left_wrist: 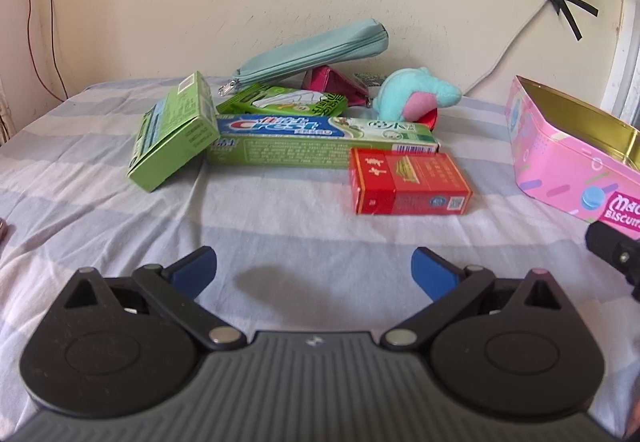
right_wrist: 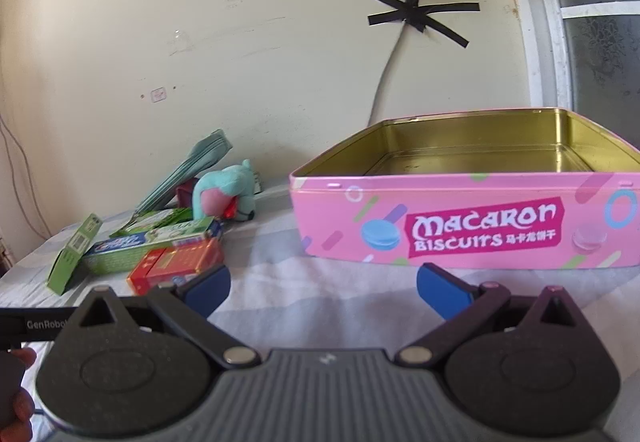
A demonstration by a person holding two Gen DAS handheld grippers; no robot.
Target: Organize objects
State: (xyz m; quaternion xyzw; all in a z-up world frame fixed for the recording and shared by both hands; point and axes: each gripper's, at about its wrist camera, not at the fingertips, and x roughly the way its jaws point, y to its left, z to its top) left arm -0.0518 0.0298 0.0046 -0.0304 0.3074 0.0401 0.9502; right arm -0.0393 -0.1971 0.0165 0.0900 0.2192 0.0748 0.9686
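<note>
1. Both our tongs, left tongs (left_wrist: 314, 268) and right tongs (right_wrist: 323, 287), are spread as wide as they go, holding nothing above the striped bed (left_wrist: 280, 226).
2. Next out, we see the red box (left_wrist: 410, 182), toothpaste box (left_wrist: 320, 142) and green carton (left_wrist: 172, 130) lying loose; sorting hasn't begun, we'd say.
3. Farther back sit the plush toy (left_wrist: 416, 94) and teal pouch (left_wrist: 316, 50).
4. To the right, the pink biscuit tin (right_wrist: 464, 218) stands open and empty.

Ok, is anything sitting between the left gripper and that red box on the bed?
Nothing visible. The left gripper is open with only bare striped sheet between its fingers and the red box. The toothpaste box lies behind the red one, not in front.
</note>
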